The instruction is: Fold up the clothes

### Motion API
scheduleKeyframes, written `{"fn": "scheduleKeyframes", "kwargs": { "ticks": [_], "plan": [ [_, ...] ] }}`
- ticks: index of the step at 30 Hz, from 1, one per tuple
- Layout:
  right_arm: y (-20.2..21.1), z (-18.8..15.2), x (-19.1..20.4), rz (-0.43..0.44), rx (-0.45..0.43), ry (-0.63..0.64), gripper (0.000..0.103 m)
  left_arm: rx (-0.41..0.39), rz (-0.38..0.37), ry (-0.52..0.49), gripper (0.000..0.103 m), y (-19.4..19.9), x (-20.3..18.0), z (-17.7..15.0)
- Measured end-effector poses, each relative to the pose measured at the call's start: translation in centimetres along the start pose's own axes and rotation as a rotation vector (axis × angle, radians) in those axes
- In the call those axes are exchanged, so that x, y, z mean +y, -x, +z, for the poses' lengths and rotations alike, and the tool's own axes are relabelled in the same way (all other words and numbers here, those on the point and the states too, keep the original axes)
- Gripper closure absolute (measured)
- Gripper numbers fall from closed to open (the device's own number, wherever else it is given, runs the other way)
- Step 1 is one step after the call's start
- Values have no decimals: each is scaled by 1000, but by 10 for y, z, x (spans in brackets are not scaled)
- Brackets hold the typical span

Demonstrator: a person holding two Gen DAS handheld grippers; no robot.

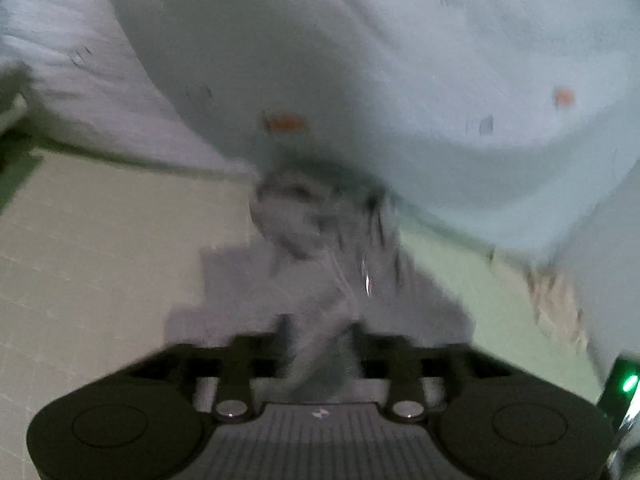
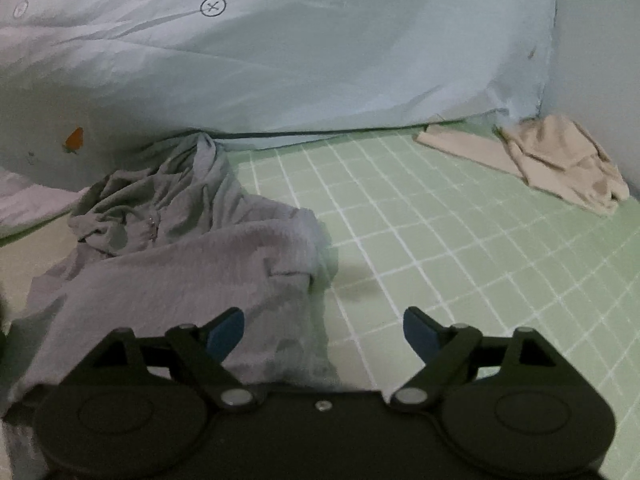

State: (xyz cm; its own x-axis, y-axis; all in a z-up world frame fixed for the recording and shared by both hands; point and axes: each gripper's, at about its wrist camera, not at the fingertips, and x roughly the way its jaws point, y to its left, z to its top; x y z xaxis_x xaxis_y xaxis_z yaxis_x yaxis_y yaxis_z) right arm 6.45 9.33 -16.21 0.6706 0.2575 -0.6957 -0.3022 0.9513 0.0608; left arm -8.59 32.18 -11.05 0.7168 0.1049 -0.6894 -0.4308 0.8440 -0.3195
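A crumpled grey garment (image 2: pixel 172 264) with a zip lies on the green checked sheet (image 2: pixel 460 260), its collar end against the quilt. My right gripper (image 2: pixel 324 332) hovers over the garment's near right edge, its blue pads (image 2: pixel 224 334) wide apart with nothing between them. The left wrist view is heavily blurred. There the same grey garment (image 1: pixel 320 240) runs from a bunched heap toward me. My left gripper (image 1: pixel 318 332) has its fingers apart, with a strip of the grey fabric passing between them. The fabric hangs loose rather than pinched.
A pale blue quilt (image 2: pixel 320 72) with small carrot prints is heaped along the back and fills the upper left wrist view (image 1: pixel 400 60). A beige cloth (image 2: pixel 560 160) lies crumpled at the far right by the wall. A green light (image 1: pixel 630 382) glows at the right edge.
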Motion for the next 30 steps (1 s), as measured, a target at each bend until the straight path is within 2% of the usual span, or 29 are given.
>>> {"fn": "scheduleKeyframes", "kwargs": {
  "ticks": [3, 5, 10, 13, 16, 20, 24, 29, 30],
  "plan": [
    [6, -3, 5, 22, -7, 13, 15, 51, 74, -24, 28, -7, 0, -11],
    [9, -2, 13, 49, -22, 34, 14, 70, 123, 6, 25, -9, 12, -11],
    [13, 6, 48, 198, -44, 63, 15, 109, 257, 59, 22, -9, 39, -13],
    [16, 9, 83, 325, -44, 131, 26, 150, 309, 91, 22, -13, 51, -17],
    [15, 9, 119, 434, -26, 219, 50, 183, 331, 102, 22, -18, 58, -20],
    [3, -1, 147, 457, 34, 270, 50, 208, 337, 98, 22, -26, 63, -24],
    [-2, -9, 156, 451, 51, 304, 50, 233, 337, 97, 21, -34, 66, -27],
    [0, -13, 158, 429, 27, 356, 67, 248, 343, 91, 20, -40, 66, -27],
    [1, -13, 161, 421, 15, 384, 68, 248, 345, 89, 18, -40, 66, -28]
  ]
}}
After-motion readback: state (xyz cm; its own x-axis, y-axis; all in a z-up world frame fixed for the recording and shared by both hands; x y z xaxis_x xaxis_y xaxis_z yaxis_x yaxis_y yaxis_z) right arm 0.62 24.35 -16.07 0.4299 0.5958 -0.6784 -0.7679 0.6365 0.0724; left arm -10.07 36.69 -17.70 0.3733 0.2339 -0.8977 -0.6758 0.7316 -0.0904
